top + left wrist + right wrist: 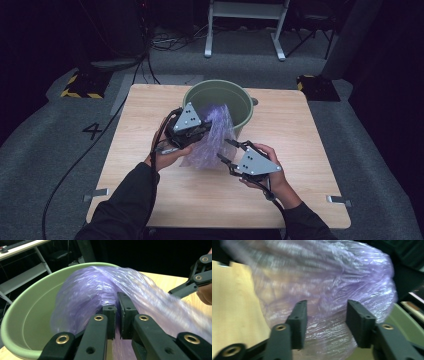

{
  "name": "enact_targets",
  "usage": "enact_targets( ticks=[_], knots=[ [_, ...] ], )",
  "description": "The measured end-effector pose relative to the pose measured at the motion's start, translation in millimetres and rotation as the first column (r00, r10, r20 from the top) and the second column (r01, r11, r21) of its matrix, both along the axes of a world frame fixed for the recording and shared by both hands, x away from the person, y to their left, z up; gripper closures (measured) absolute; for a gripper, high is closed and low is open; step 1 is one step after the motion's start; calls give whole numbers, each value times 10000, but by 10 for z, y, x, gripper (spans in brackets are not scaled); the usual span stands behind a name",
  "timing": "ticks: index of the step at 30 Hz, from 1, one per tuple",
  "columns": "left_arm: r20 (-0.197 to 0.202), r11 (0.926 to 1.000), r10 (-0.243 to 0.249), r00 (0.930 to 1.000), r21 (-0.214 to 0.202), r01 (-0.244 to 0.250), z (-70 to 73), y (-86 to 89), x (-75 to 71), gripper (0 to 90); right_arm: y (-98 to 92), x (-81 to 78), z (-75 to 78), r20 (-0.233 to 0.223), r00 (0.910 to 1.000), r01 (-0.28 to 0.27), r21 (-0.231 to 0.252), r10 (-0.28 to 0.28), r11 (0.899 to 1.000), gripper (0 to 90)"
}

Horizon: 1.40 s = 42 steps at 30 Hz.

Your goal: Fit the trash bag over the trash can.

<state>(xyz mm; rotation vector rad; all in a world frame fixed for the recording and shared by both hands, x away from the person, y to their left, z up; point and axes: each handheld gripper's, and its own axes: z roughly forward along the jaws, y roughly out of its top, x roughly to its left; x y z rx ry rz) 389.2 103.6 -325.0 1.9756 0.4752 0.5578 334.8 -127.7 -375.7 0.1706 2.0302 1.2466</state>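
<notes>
Now left gripper (117,312) on purple bag (100,287)

This looks like a recording studio or lab set up for filming handwork, not a home. Beyond the left gripper (197,131), a small wooden table (300,150) stands alone on grey carpet (35,165) marked with the number 4 (92,130). Farther off are black cables (165,42), yellow-and-black striped stand feet (80,87), a white metal frame (245,22) and dark surroundings.
</notes>
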Motion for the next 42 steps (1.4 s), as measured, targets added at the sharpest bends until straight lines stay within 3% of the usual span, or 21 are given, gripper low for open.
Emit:
enact_targets(
  ticks=[4,6,8,12,15,19,24,30,34,39,42],
  knots=[
    [-25,9999,6,10000,-128,-6,6,27,0,826,-41,21,12,186,9998,22,204,-26,9998,827],
    [4,9997,9,10000,-230,-9,18,49,-9,750,-72,26,39,213,9998,42,340,-49,9994,887],
    [54,9993,158,9999,-344,-156,32,79,-25,676,-110,42,76,208,9996,158,512,-169,9986,900],
    [33,9969,515,9987,-593,-512,59,161,-81,434,-213,123,168,-2,9981,606,1191,-610,9910,900],
    [-9,9971,288,9996,-698,-288,73,220,-140,329,-279,227,226,-257,9954,955,1497,-926,9841,900],
    [-177,9974,-35,9998,-723,22,69,275,-216,256,-319,350,270,-566,9914,1257,1665,-1177,9780,900],
    [-375,9959,-515,9980,-761,485,15,304,-325,196,-348,458,337,-989,9872,1431,1986,-1254,9696,900],
    [-651,9921,-1028,9926,-788,976,-51,205,-465,163,-355,571,390,-1276,9790,1818,1948,-1588,9638,900],
    [-463,9918,-939,9945,-917,894,-12,129,-565,169,-353,651,406,-1631,9686,2199,2076,-1879,9532,900],
    [28,9980,-507,9987,-367,507,-20,114,-656,183,-357,665,423,-1616,9661,2323,2050,-2012,9508,900],
    [-33,9982,-414,9991,-428,412,-62,122,-650,185,-371,661,427,-1643,9661,2308,2035,-1992,9515,900]
  ],
)
